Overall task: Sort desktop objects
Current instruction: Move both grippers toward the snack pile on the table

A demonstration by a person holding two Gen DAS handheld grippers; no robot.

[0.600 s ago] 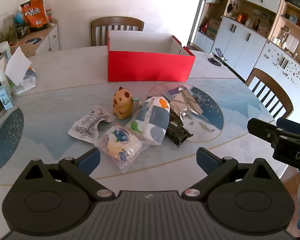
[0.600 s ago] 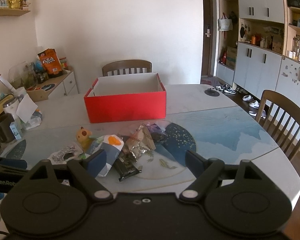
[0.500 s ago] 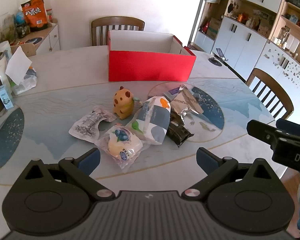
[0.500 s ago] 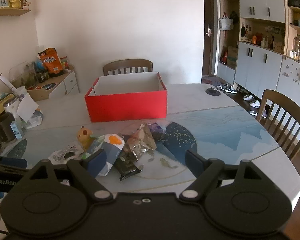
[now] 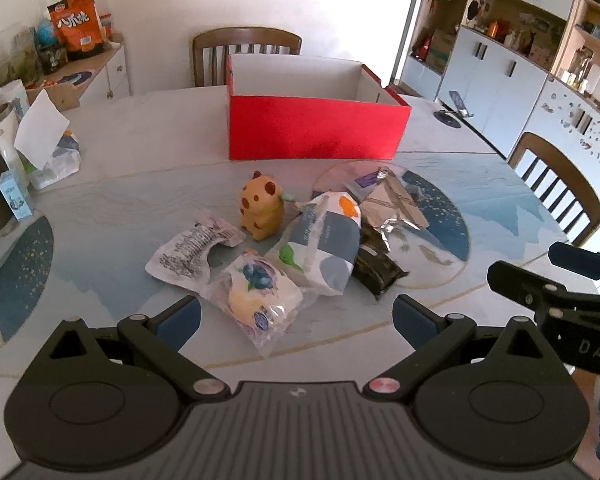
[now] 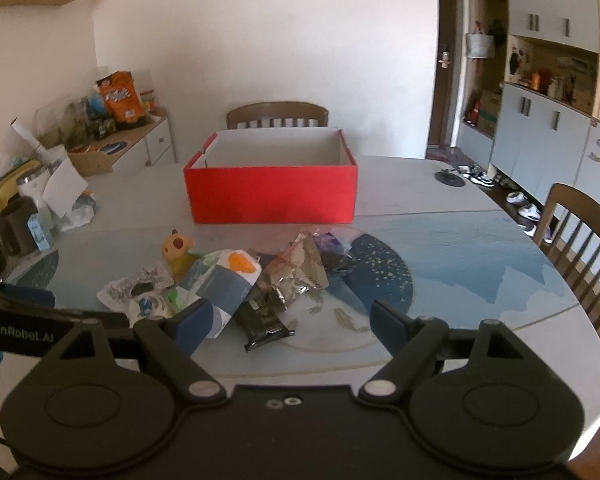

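Observation:
A pile of small things lies mid-table: a yellow spotted toy animal (image 5: 261, 211), a clear packet with a blueberry bun (image 5: 260, 300), a white printed packet (image 5: 192, 254), a grey-white pouch with an orange spot (image 5: 324, 246), a silver-brown foil bag (image 5: 394, 206) and a dark wrapper (image 5: 376, 272). An open red box (image 5: 318, 130) stands behind them. My left gripper (image 5: 296, 318) is open just in front of the bun packet. My right gripper (image 6: 290, 322) is open above the near edge, the dark wrapper (image 6: 262, 320) between its fingers' line of sight.
Cups, a paper bag and a small blue carton (image 5: 14, 196) crowd the table's left edge. Wooden chairs stand behind the box (image 5: 246, 46) and at the right (image 5: 556, 178). A sideboard with snack bags (image 5: 74, 24) is at the back left. Cabinets line the right wall.
Both grippers have moved slightly forward toward the pile, which looks a little nearer. Both stay open. Nothing on the table has moved.

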